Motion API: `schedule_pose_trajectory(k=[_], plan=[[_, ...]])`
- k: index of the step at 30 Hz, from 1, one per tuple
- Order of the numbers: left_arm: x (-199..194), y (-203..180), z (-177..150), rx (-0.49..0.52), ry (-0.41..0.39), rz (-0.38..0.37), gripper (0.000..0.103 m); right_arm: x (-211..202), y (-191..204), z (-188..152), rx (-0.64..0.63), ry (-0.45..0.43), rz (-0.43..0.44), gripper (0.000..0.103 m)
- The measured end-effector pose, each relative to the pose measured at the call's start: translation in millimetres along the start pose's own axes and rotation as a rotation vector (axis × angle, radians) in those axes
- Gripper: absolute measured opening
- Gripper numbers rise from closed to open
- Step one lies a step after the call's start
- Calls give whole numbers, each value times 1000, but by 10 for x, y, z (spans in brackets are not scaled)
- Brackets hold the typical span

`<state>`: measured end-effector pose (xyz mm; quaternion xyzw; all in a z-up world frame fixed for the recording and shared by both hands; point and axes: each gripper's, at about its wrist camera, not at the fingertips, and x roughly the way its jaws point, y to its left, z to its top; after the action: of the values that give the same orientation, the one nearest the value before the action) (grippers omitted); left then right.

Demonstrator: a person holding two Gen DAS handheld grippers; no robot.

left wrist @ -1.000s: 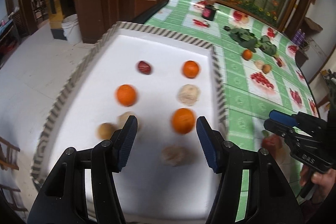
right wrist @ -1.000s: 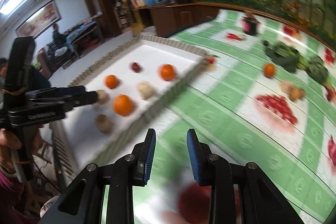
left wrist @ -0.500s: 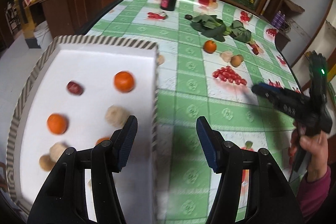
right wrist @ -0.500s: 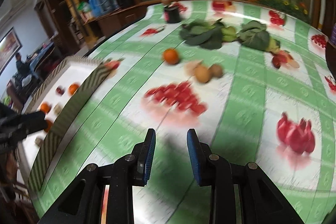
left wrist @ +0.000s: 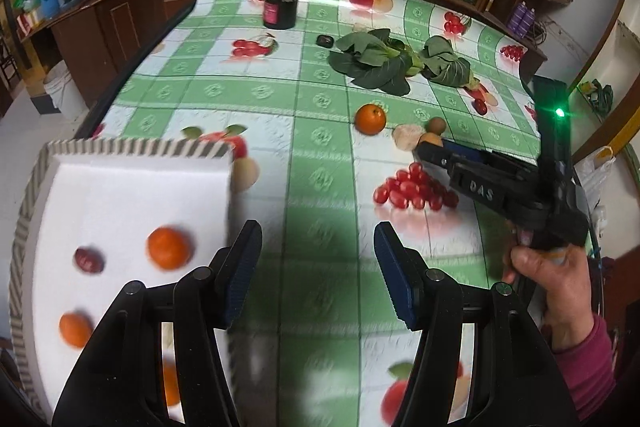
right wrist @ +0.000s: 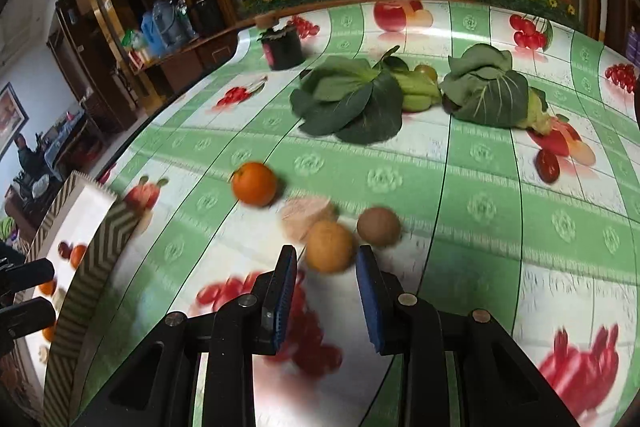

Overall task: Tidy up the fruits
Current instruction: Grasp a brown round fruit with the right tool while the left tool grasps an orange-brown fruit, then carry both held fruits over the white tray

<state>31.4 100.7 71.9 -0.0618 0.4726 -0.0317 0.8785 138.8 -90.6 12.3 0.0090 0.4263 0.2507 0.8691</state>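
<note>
So my right tool [right wrist: 326, 293] is open, nothing in it, hanging low over the worktop [right wrist: 480, 187] with a yellowish round fruit [right wrist: 329, 246] sitting just off its fingertips. A pale one [right wrist: 304, 215] touches that, a brown one [right wrist: 378, 227] sits just beside it, and an orange [right wrist: 254, 183] lies a bit further left. My left tool [left wrist: 318, 267] is wide open and empty too, beside the white tray [left wrist: 120, 187], which holds oranges and a dark red fruit [left wrist: 89, 259].
</note>
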Motion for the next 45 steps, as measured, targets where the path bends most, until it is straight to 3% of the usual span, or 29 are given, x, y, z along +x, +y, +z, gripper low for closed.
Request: schedule_pose_trajectory(k=[3,10,15,21,23,24,25,30,35,40,45], plan=[[182,-80,170,19,14,-5,59,-27,-10,-16,-13,0,-6,25],[652,-281,595,84,21,-35,58,-348,-126,-170,-14,0,14,25],[947,-362,785,46,39,-80,58,-519,-311,-257,34,-16,34,25],[1206,-401,884,15,60,-57,58,-497,-338,-245,34,-9,58,25],[1245,-359,908,-14,66,-73,49,-500,-334,-241,30,-10,62,25],[1272,-349,908,-17,78,-69,33,-508,-331,-238,29,-12,65,25],[1273,-346,905,-14,77,-61,30,-517,-328,-235,26,-14,68,25],[1104,-251,833,-31,75,-63,30,-563,-304,-216,18,-22,85,25],[642,-164,639,-40,44,-79,30,-575,-193,-216,1,-17,109,25],[207,-95,316,-10,13,-45,30,-639,122,-260,-48,-5,143,25],[-72,-28,-32,18,-40,42,30,-763,465,-420,-96,-6,171,25]])
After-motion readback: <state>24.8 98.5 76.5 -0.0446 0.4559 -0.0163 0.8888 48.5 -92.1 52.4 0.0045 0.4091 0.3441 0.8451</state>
